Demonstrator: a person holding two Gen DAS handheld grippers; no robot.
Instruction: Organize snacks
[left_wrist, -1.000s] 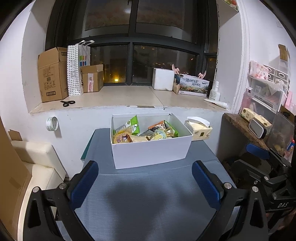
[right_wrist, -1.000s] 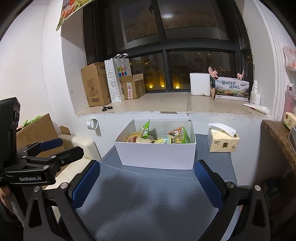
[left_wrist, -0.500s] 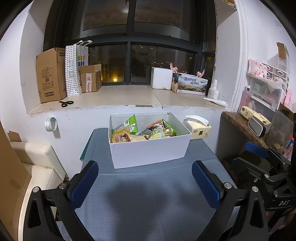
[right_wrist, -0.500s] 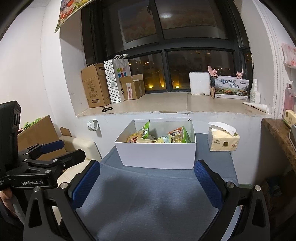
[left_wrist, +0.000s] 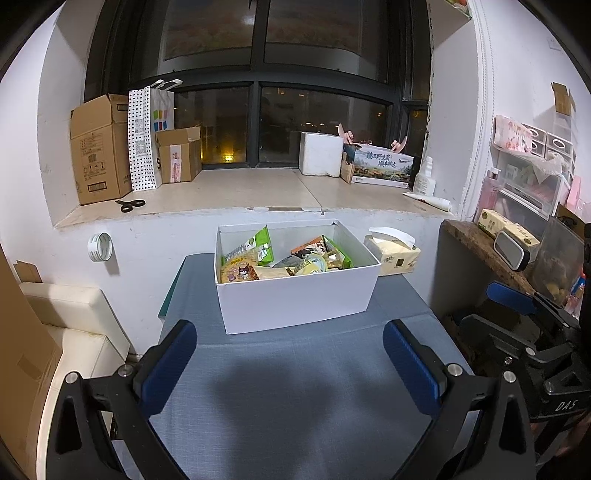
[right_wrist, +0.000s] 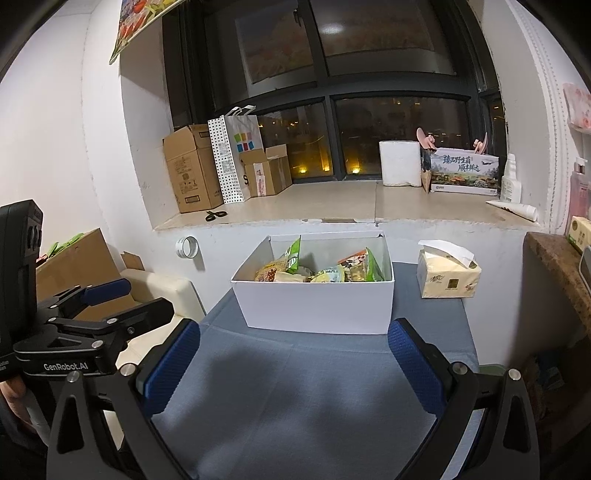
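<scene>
Both the left gripper (left_wrist: 290, 360) and right gripper (right_wrist: 293, 360) hang empty, jaws wide, short of the white box (left_wrist: 295, 302), where the snack packets (left_wrist: 284, 258) seemingly all sit gathered together.

Indoor light from above, even and fairly bright; the window (left_wrist: 258, 122) is dark, with small warm lamps outside and a ceiling-lamp glare on its upper pane; a soft shadow pools on the tabletop (left_wrist: 295, 387); strong fisheye bending and black corners; focus sharp, slight grain.
</scene>
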